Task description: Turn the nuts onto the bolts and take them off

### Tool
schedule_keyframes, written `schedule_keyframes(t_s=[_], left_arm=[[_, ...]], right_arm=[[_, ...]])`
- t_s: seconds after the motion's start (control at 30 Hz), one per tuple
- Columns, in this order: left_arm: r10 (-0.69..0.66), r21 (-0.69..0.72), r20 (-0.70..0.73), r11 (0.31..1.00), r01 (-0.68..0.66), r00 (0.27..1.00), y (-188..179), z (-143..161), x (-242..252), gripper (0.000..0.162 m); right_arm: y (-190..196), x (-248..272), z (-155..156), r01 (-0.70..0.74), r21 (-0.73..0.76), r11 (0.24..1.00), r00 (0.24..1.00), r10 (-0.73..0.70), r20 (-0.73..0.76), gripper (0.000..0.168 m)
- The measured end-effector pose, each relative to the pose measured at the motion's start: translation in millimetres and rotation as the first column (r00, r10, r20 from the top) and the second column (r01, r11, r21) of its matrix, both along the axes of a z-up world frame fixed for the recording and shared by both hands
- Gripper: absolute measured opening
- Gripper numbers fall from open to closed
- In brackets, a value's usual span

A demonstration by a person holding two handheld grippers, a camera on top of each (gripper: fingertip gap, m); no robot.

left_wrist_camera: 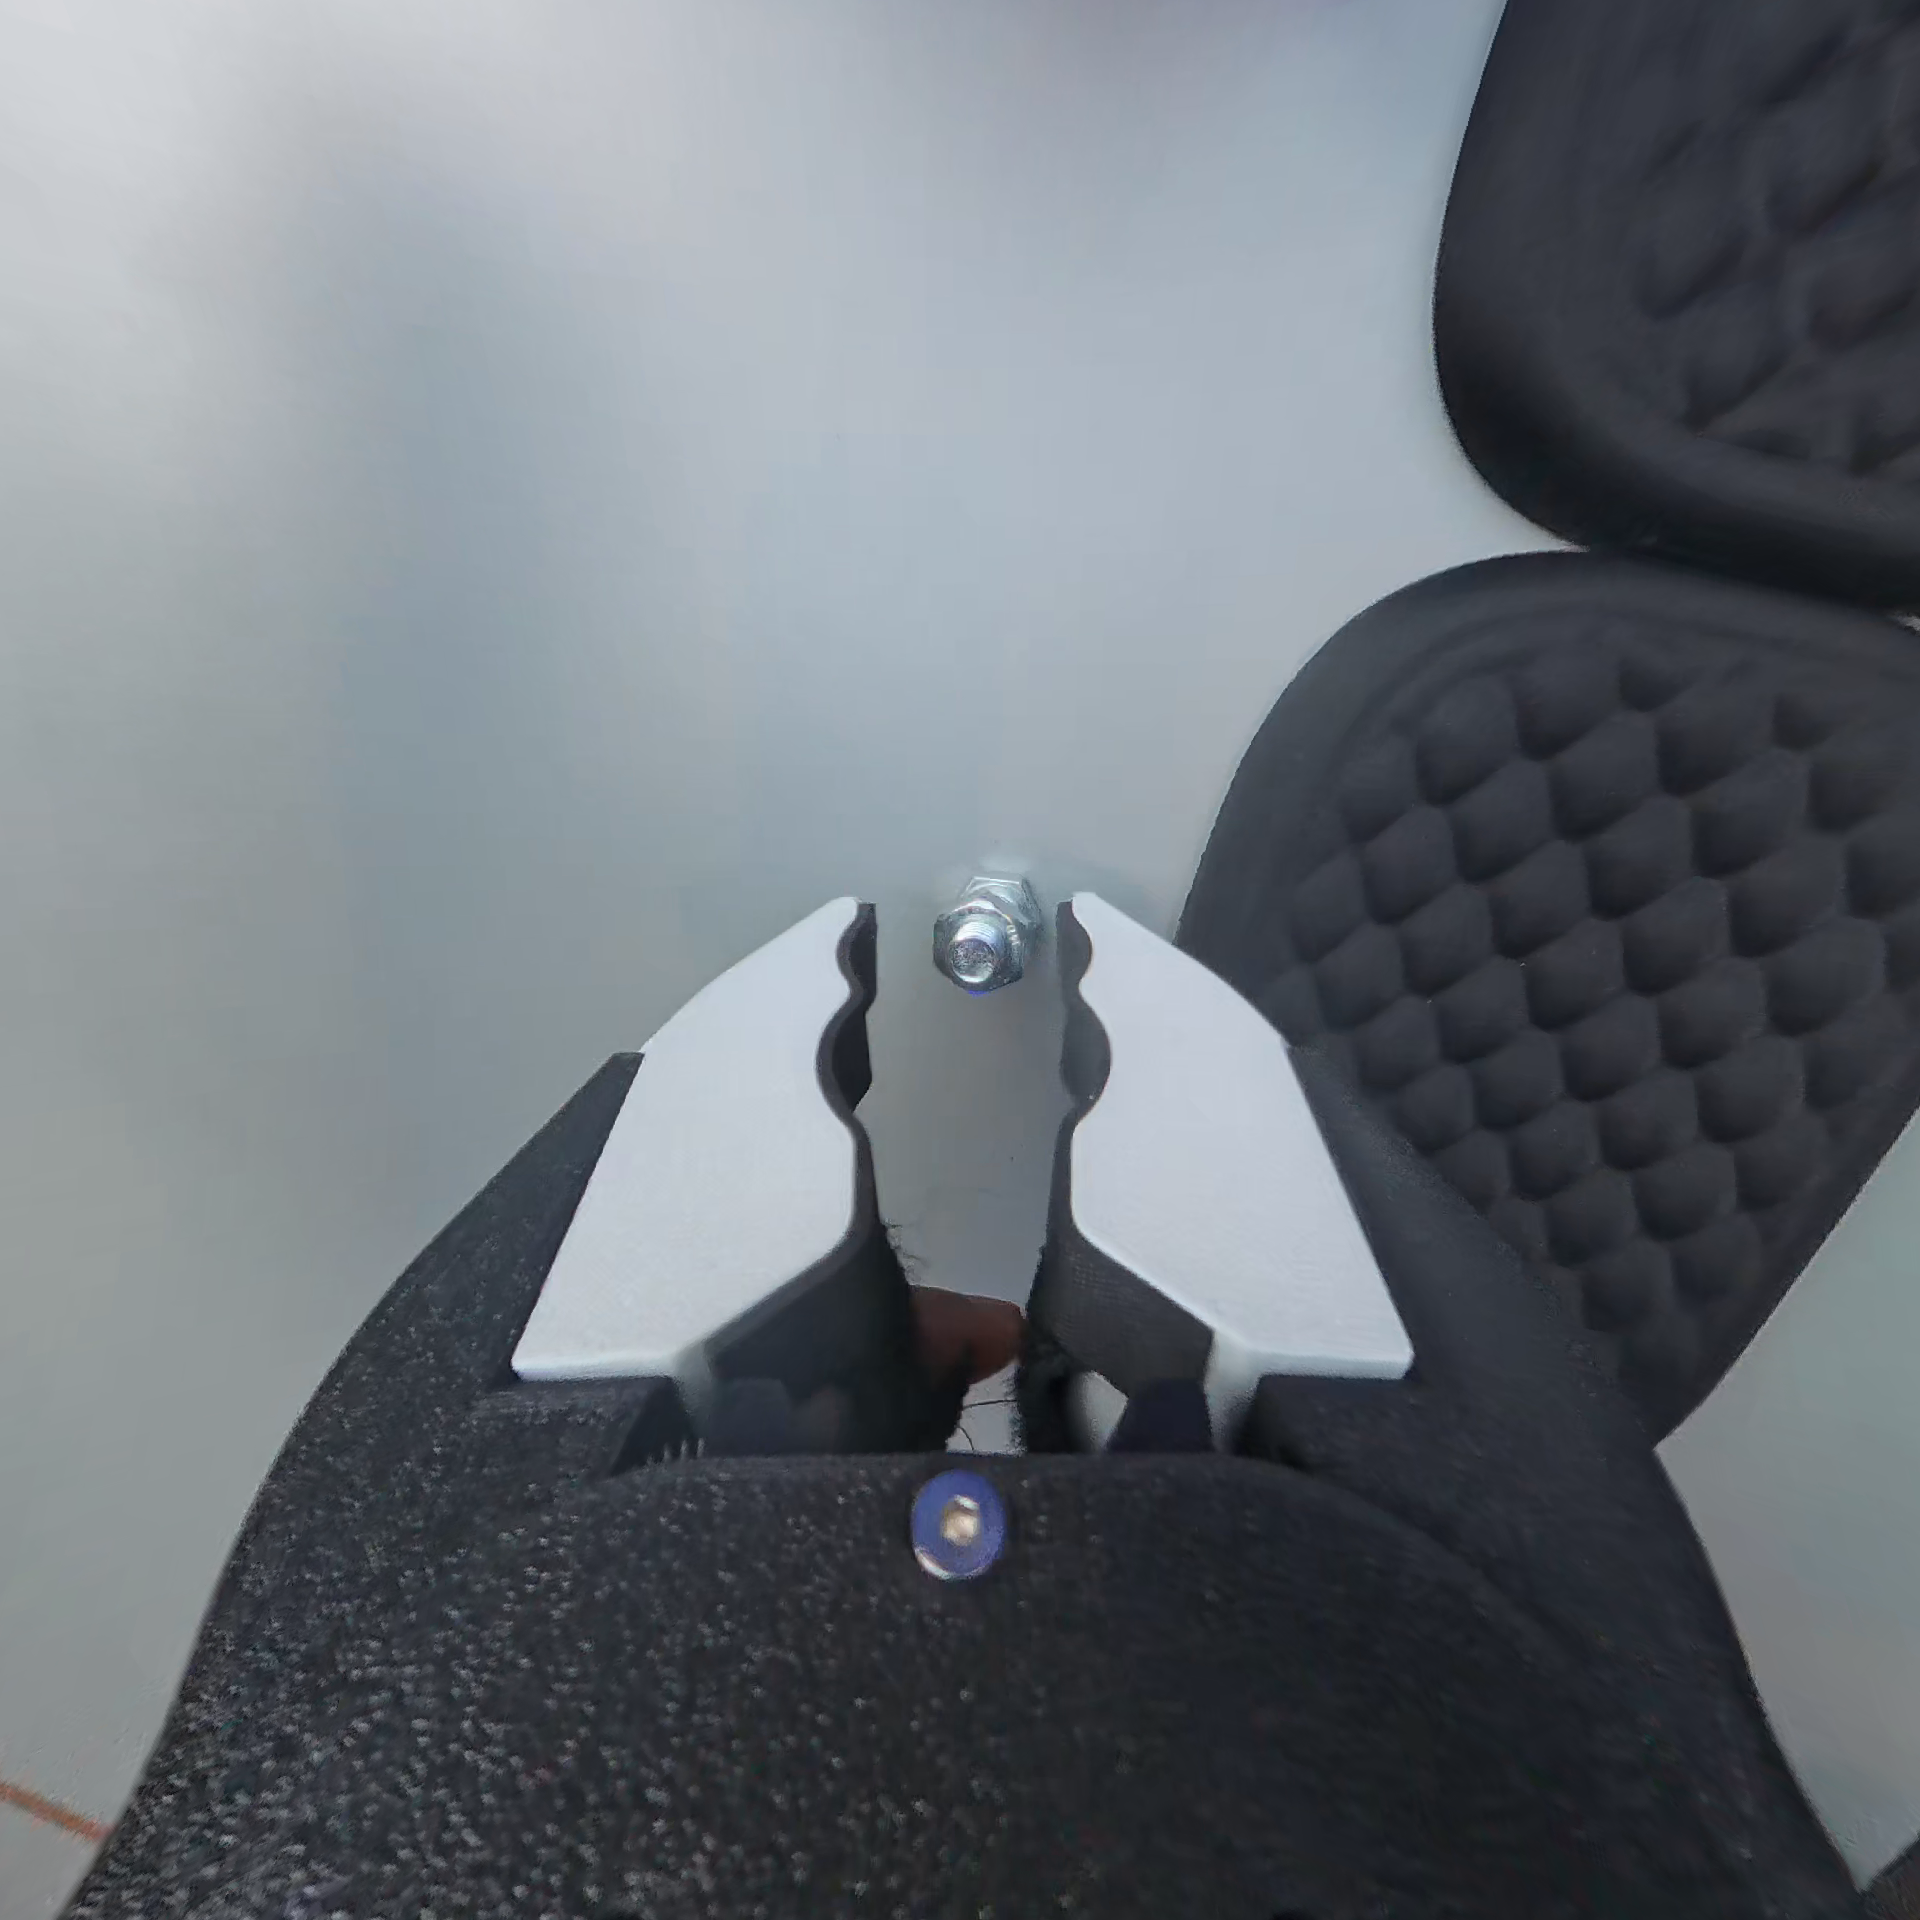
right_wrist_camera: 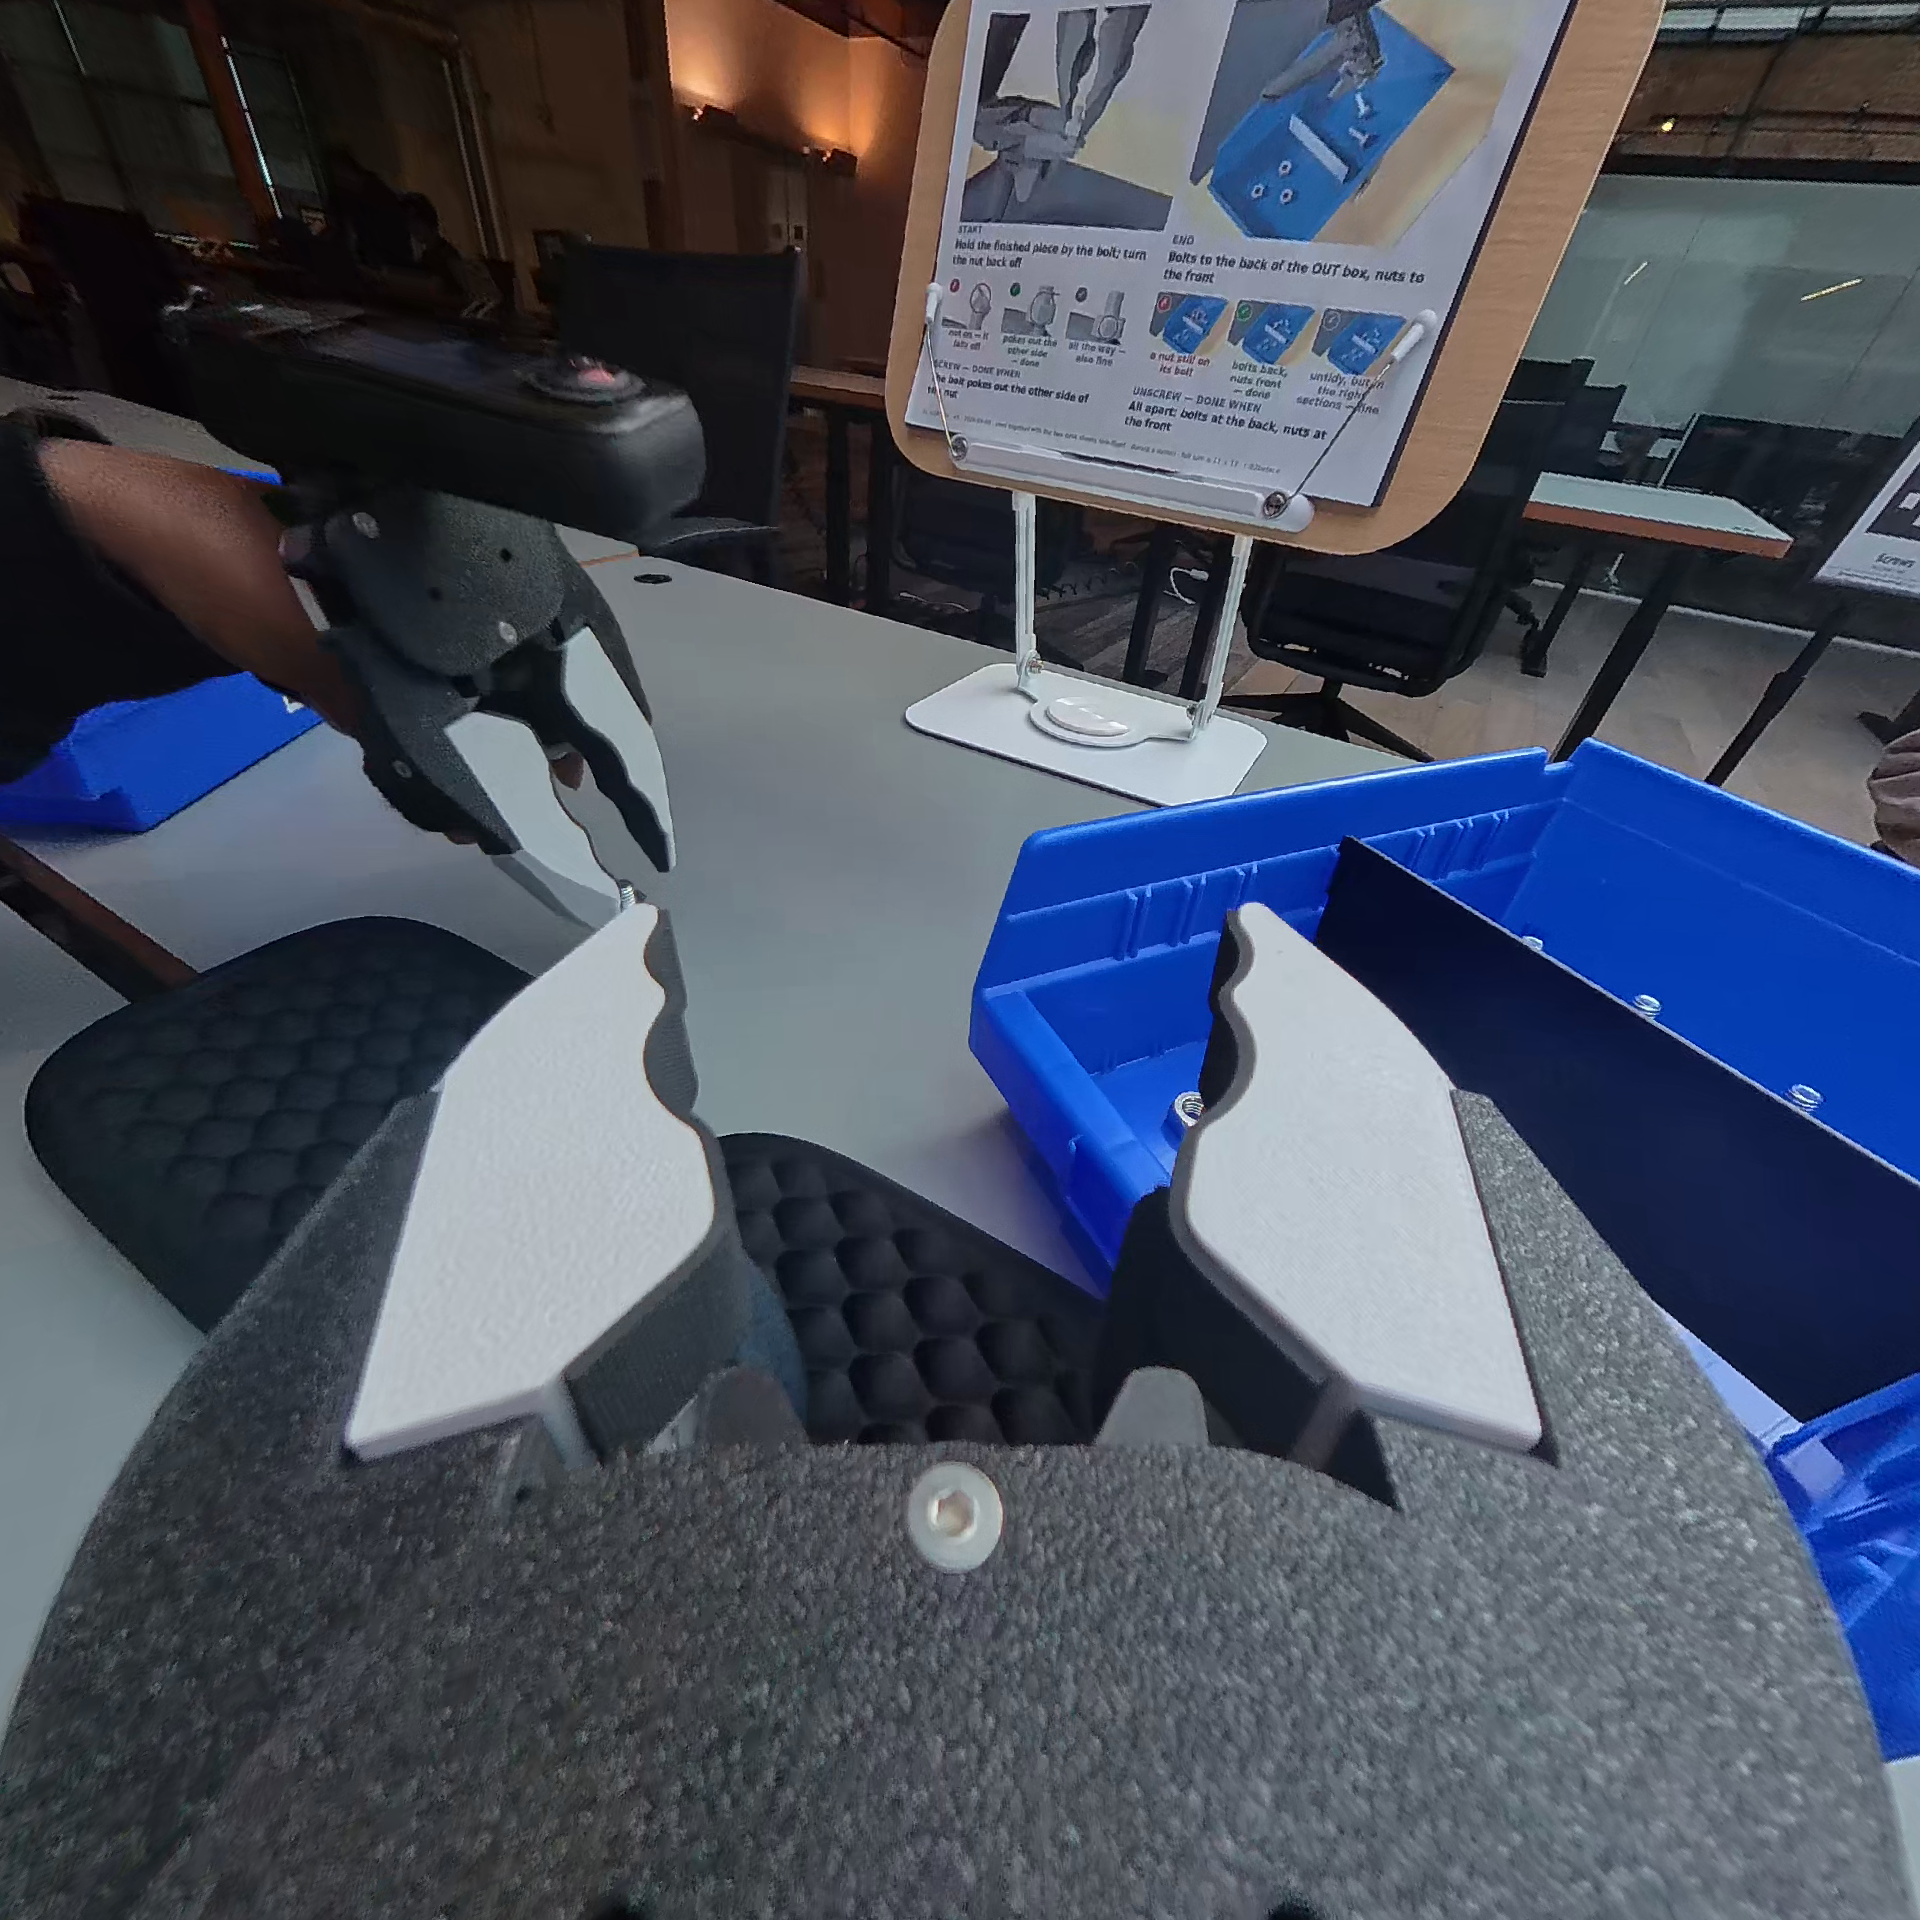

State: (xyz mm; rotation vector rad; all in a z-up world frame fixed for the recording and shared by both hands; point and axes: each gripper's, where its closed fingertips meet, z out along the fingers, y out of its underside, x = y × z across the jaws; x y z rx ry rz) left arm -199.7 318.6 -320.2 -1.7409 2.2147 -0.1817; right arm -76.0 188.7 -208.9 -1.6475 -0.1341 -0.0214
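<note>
A bolt (left_wrist_camera: 977, 951) with a nut (left_wrist_camera: 985, 902) threaded on it stands on the pale grey table (left_wrist_camera: 520, 520), its silver end facing the left wrist camera. It sits between the fingertips of the left gripper (left_wrist_camera: 966, 914), whose jaws are parted with a clear gap on each side of the metal, so nothing is clamped. Just right of that gripper lie two black quilted pads (left_wrist_camera: 1558, 987), one overlapping the edge of the other. In the right wrist view the same left gripper (right_wrist_camera: 623, 883) points down at the table, held by a person's hand (right_wrist_camera: 208, 582); the bolt shows only as a small glint at its tips, too tiny to make out in detail. The right gripper (right_wrist_camera: 940, 914) hangs over the near pad (right_wrist_camera: 894, 1299) with its jaws spread wide and empty. Beside it on the right stands a blue bin (right_wrist_camera: 1091, 935) split by a black divider (right_wrist_camera: 1558, 1039); a loose nut (right_wrist_camera: 1188, 1107) lies in the front section, and what seem to be bolts show behind the divider. Farther back on the table is a white stand (right_wrist_camera: 1091, 727) holding an instruction sheet (right_wrist_camera: 1195, 260), and another blue bin (right_wrist_camera: 156, 748) sits at the far left.
</note>
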Motion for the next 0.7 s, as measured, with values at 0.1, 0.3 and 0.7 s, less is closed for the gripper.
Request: schedule_keyframes(t_s=[0.1, 0.3, 0.7], left_arm=[[0.079, -0.084, 0.207, 0.994, -0.063, 0.975, 5, 15, 2, 0.038], [0.194, -0.241, 0.441, 0.966, -0.093, 0.876, 9, 14, -16, 0.039], [0.087, -0.186, 0.485, 0.983, 0.005, 0.870, 0, -22, 3, 0.019]], right_arm=[[0, 1, -1, 0.002, 0.000, 1.000, 1.000, -0.002, -0.003, 0.097], [3, -2, -2, -0.017, 0.002, 1.000, 1.000, 0.017, -0.021, 0.097], [8, -13, 0, -0.035, -0.012, 0.999, 0.999, 0.035, 0.014, 0.096]])
